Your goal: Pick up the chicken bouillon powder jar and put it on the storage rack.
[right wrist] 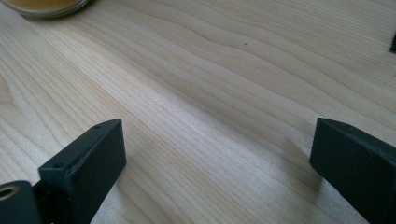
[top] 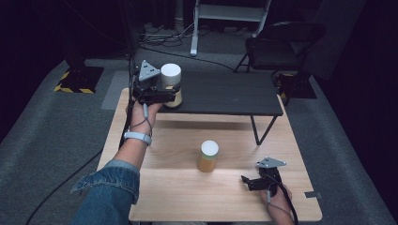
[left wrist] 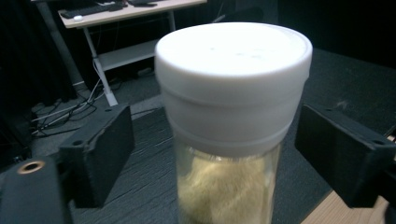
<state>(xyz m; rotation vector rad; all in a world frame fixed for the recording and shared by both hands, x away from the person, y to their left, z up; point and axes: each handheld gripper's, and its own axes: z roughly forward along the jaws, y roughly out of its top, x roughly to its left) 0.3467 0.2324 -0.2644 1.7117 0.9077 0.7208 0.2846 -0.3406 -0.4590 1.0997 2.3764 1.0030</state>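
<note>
Pale wood tabletop (top: 178,187) lay nearest, where the right gripper (top: 251,182) rested low with jaws wide apart, empty. Mid-table stood an amber jar (top: 207,156). Farther off, on the dark shelf (top: 225,96), the outstretched left gripper (top: 164,93) flanked a white-lidded jar (left wrist: 229,116), jaws spread clear of it; no label readable
</note>
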